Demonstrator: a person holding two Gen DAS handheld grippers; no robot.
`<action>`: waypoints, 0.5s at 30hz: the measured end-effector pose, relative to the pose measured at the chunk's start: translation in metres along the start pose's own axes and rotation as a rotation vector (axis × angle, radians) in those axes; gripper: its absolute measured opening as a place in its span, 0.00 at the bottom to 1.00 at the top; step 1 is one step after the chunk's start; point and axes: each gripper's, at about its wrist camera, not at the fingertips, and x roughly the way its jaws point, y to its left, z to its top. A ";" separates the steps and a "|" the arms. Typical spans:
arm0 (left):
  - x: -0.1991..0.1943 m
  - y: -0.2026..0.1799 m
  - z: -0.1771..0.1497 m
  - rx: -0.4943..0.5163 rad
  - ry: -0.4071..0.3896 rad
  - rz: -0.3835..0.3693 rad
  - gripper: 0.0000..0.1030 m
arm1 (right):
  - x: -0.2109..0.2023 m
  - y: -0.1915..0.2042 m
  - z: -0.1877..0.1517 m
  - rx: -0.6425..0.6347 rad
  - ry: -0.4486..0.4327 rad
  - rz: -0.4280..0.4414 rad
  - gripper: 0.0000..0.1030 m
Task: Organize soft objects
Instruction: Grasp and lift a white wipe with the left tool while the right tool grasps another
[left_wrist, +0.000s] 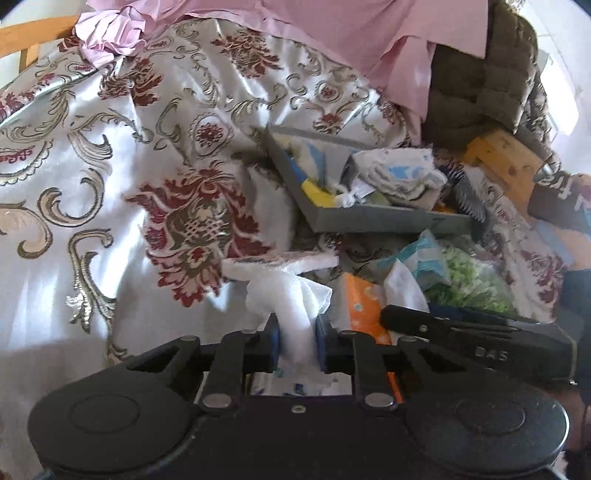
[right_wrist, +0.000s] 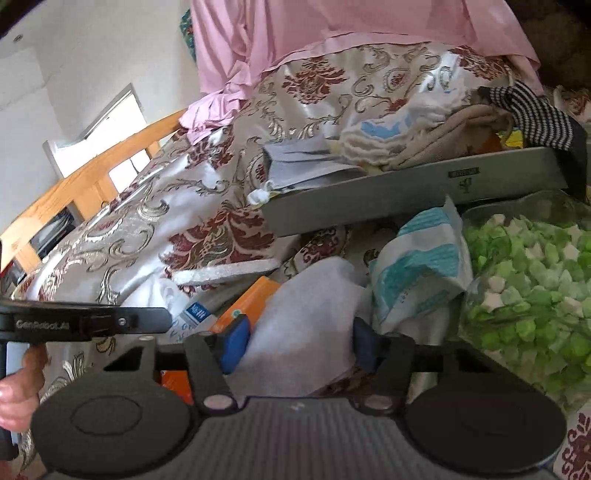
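Observation:
My left gripper (left_wrist: 297, 341) is shut on a white tissue (left_wrist: 295, 299) that rises from an orange tissue pack (left_wrist: 364, 302) lying on the patterned bedspread. My right gripper (right_wrist: 299, 343) has its jaws set wide around another white tissue (right_wrist: 310, 314); whether the pads press on it I cannot tell. The orange pack (right_wrist: 247, 302) lies just left of it. A grey tray (left_wrist: 373, 216) holds folded cloths and sponges; it also shows in the right wrist view (right_wrist: 406, 199). A white sponge slab (left_wrist: 280, 260) lies before the left gripper.
A bag of green and white pieces (right_wrist: 532, 280) lies at the right, a teal and white packet (right_wrist: 421, 266) beside it. Pink fabric (left_wrist: 332, 29) covers the back. A striped cloth (right_wrist: 532, 114) hangs over the tray's far corner. A wooden bed frame (right_wrist: 92, 181) stands at the left.

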 end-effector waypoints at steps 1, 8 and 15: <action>-0.001 -0.001 0.000 0.000 -0.002 -0.010 0.20 | 0.000 0.000 0.001 0.003 0.000 -0.002 0.53; -0.001 -0.012 -0.005 0.055 -0.003 -0.028 0.20 | -0.004 0.007 0.005 -0.038 -0.016 -0.054 0.37; -0.001 -0.018 -0.008 0.087 -0.004 -0.032 0.20 | -0.008 0.016 0.008 -0.105 -0.035 -0.118 0.14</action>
